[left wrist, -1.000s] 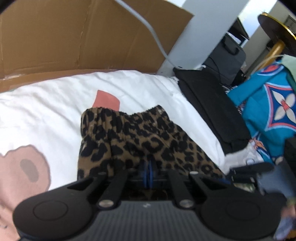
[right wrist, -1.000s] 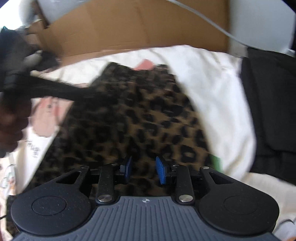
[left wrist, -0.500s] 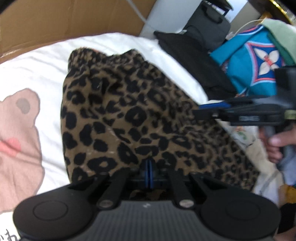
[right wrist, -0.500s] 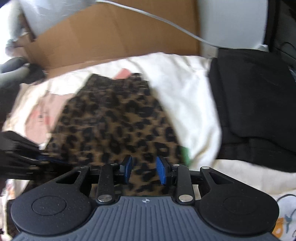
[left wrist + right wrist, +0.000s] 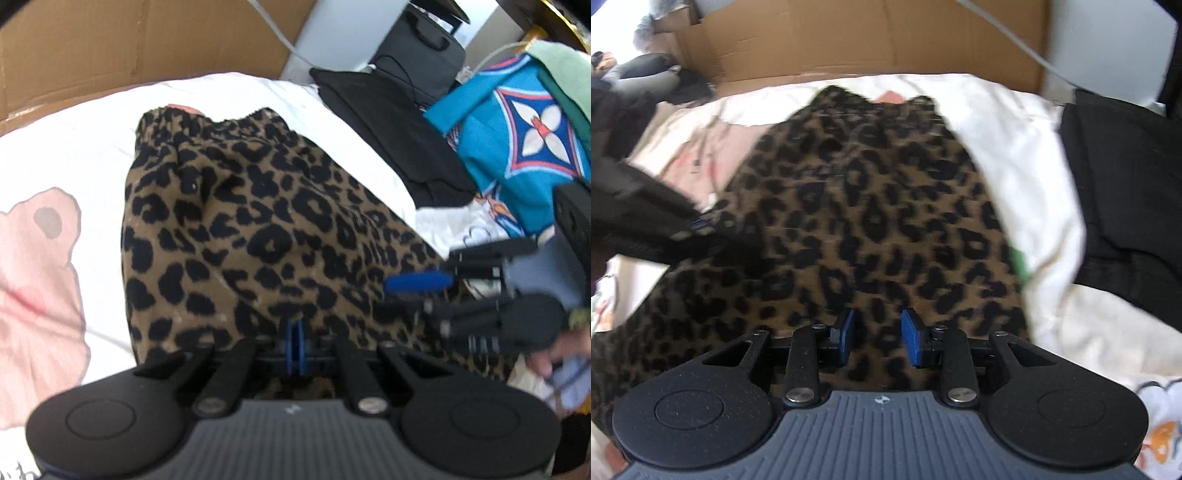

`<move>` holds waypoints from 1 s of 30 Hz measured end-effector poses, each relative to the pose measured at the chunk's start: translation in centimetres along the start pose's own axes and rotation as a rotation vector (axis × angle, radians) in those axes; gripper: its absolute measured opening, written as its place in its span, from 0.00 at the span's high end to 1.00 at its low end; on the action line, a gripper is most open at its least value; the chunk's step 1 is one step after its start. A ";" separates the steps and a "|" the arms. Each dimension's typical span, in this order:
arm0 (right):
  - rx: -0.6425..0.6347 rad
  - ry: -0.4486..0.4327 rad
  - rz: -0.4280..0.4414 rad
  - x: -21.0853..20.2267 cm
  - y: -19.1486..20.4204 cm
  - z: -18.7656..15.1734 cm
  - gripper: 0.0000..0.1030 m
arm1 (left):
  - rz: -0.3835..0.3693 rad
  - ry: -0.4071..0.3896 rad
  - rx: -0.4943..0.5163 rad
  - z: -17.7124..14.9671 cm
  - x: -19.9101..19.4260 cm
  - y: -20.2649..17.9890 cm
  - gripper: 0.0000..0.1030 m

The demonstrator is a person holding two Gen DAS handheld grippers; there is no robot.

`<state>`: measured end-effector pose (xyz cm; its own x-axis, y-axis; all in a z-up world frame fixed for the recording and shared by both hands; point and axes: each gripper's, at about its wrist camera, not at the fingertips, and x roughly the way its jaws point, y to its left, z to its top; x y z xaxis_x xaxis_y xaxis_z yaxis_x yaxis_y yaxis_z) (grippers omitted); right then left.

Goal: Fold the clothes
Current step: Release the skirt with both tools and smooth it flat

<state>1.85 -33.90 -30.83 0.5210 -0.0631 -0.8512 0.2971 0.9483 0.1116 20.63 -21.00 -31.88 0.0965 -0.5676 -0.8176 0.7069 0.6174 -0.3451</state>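
Note:
A leopard-print garment (image 5: pixel 258 229) with a gathered waistband at its far end lies on a white sheet (image 5: pixel 81 147). My left gripper (image 5: pixel 295 345) is shut on the garment's near hem, its blue pads pressed together. In the right wrist view the same leopard-print garment (image 5: pixel 871 221) spreads ahead, and my right gripper (image 5: pixel 877 339) hovers open just over its near part, nothing between its blue pads. The right gripper (image 5: pixel 421 282) also shows at the right of the left wrist view, beside the cloth's right edge. The left gripper (image 5: pixel 698 227) appears at the left in the right wrist view.
A cardboard box (image 5: pixel 871 37) stands behind the bed. Folded black clothing (image 5: pixel 1126 184) lies to the right on the sheet, with a teal patterned cloth (image 5: pixel 517 147) and a dark bag (image 5: pixel 421 48) beyond. A pink bear print (image 5: pixel 33 277) marks the sheet at left.
The left gripper has kept hold of the hem and drawn it back, stretching the garment out. The right gripper has moved in closer over the cloth's near right part, still open.

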 end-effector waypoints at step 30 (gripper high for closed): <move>0.143 0.017 -0.107 -4.0 -6.2 -1.8 0.67 | 0.040 0.018 0.003 -1.2 0.1 -2.4 0.96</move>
<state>-3.58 -38.99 -29.05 0.4670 -0.1550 -0.8706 0.4619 0.8823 0.0908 18.12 -21.91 -31.72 0.1120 -0.5322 -0.8392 0.7051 0.6376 -0.3103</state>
